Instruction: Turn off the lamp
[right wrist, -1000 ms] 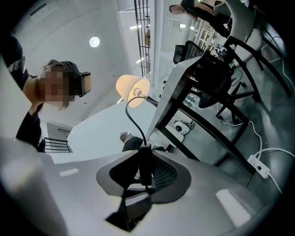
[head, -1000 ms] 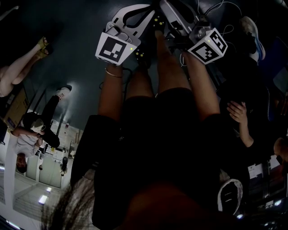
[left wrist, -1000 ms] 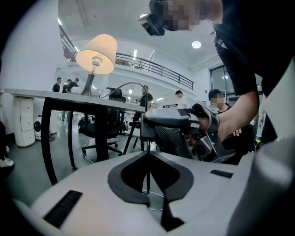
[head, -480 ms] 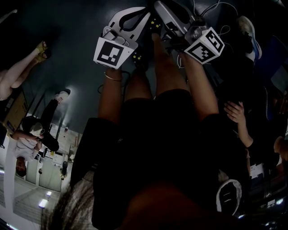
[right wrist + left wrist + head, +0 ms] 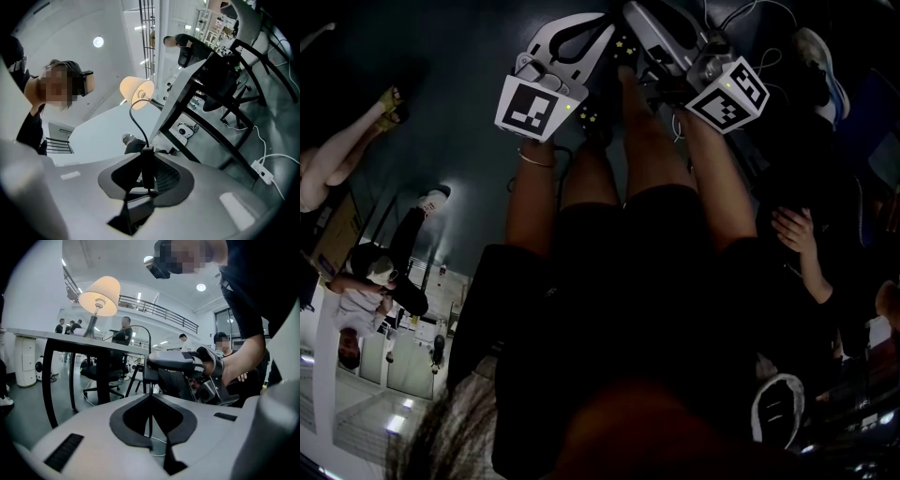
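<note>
The lamp (image 5: 99,296) stands on a table with its cream shade lit; the right gripper view also shows the lamp (image 5: 136,92) glowing. Its black cord (image 5: 146,333) arcs down from the table into my left gripper (image 5: 150,397), whose jaws are shut on it. A little along the cord, my right gripper (image 5: 146,174) is shut on the black inline switch (image 5: 146,164). In the left gripper view the right gripper (image 5: 154,363) reaches in from the right. The dark head view shows both marker cubes, left (image 5: 528,105) and right (image 5: 729,94), held close together above the person's legs.
The table (image 5: 47,336) has black legs, with an office chair (image 5: 101,371) beyond it. A white power strip (image 5: 262,172) and cables lie on the floor. Several people stand or sit nearby, one hand (image 5: 795,232) at the right.
</note>
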Demonstrator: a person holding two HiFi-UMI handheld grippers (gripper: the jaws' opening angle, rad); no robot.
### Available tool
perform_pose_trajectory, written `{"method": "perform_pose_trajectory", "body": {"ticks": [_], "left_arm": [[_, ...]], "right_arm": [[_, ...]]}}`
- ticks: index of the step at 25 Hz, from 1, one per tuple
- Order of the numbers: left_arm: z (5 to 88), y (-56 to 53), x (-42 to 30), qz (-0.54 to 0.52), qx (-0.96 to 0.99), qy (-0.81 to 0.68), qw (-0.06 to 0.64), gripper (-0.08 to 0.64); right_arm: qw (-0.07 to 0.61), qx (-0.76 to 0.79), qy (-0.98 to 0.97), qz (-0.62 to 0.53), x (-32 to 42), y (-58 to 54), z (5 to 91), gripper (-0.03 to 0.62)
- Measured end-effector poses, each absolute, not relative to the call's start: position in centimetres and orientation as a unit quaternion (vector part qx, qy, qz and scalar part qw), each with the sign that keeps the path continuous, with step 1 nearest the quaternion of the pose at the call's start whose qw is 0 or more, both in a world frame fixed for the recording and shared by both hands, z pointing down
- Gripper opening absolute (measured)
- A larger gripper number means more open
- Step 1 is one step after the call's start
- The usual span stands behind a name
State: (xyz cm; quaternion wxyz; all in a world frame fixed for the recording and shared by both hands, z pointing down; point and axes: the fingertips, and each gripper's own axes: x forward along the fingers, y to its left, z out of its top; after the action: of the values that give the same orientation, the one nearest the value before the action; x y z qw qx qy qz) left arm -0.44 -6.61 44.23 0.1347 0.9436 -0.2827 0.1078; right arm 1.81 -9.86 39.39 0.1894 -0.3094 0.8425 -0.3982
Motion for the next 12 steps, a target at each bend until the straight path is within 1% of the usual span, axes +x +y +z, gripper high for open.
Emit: {"method": "perform_pose_trajectory", "body": {"ticks": [6, 12], "left_arm": [[44.24, -6.64, -0.48, 0.103, 0.945, -0.282, 0.131, 0.015], [44.6, -6.51, -0.93, 0.109, 0.942, -0.284, 0.142, 0.015]], "right_arm": [[0.191, -0.311, 0.842, -0.396, 1.75, -9.77, 39.37, 0.066], [0.187, -0.308, 0.844, -0.396, 1.43, -9.74, 39.47, 0.066]]}}
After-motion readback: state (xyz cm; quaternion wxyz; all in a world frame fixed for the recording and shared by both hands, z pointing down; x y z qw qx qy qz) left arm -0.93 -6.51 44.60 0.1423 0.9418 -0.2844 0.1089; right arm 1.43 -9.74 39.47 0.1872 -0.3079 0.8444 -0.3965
